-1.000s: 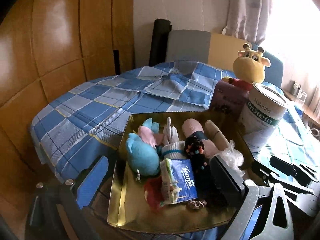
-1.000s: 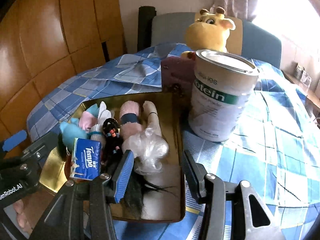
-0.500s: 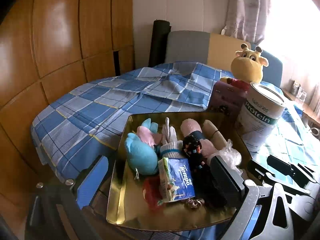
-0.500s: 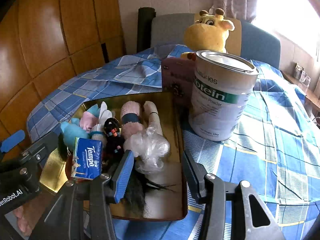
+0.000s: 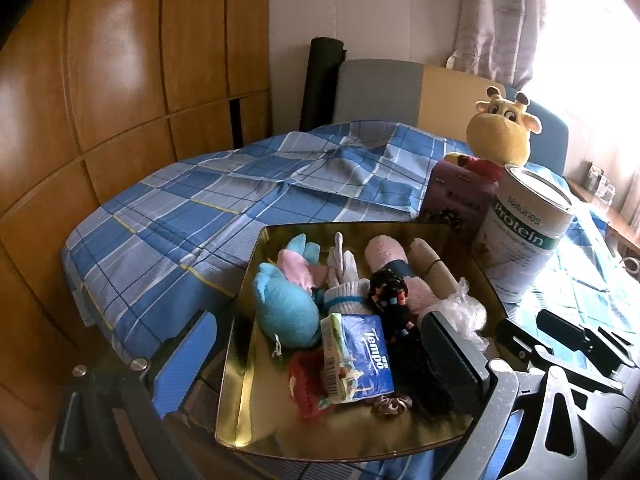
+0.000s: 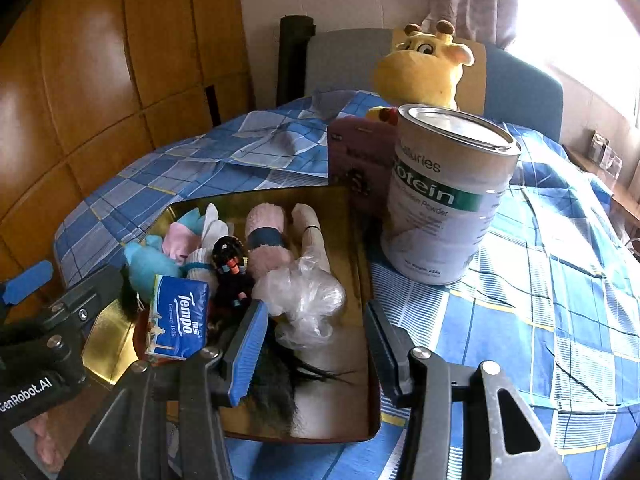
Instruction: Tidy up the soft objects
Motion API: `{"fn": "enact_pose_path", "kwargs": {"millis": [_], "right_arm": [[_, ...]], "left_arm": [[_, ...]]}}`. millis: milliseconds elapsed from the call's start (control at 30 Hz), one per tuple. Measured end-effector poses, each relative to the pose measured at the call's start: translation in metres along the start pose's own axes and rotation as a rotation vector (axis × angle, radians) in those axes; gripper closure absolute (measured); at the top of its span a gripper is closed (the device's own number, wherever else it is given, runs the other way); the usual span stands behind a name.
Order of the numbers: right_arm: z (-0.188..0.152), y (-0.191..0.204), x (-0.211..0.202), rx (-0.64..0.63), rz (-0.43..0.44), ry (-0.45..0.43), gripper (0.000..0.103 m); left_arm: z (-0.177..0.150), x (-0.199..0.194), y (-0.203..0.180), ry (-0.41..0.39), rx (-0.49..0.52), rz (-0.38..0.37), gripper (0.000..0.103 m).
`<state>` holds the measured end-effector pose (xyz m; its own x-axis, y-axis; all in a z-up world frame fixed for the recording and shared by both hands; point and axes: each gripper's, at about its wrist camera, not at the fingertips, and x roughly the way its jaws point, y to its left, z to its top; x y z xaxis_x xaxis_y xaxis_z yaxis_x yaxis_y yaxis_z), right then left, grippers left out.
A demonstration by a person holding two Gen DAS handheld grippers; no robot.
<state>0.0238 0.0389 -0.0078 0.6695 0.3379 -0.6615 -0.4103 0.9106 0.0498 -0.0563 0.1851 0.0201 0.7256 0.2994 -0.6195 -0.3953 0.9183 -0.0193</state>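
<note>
Hovering with jaws spread: left hand-held gripper (image 5: 320, 360) and right hand-held gripper (image 6: 316, 344), lower frame, over gold tray (image 5: 240, 420) holding Tempo tissue pack (image 5: 360, 356).

Bright sun comes in at the far right window (image 5: 600, 20) and washes it white. The wooden wall (image 5: 120, 60) shines. Edges bend and go dark.

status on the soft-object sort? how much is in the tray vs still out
Mostly done: the gold tray already holds the blue plush, socks, pink roll, Tempo tissues and a plastic bag. In hand: nothing; left gripper and right gripper hover open. Left: the yellow giraffe plush, outside behind the protein can.
</note>
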Motion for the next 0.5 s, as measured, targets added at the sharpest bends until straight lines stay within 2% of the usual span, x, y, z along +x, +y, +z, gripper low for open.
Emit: {"fn": "enact_pose_path", "kwargs": {"millis": [500], "right_arm": [[-0.0001, -0.0001, -0.002, 0.004, 0.003, -0.006, 0.053]], "left_arm": [[-0.0023, 0.0009, 0.0011, 0.007, 0.004, 0.0, 0.0]]}}
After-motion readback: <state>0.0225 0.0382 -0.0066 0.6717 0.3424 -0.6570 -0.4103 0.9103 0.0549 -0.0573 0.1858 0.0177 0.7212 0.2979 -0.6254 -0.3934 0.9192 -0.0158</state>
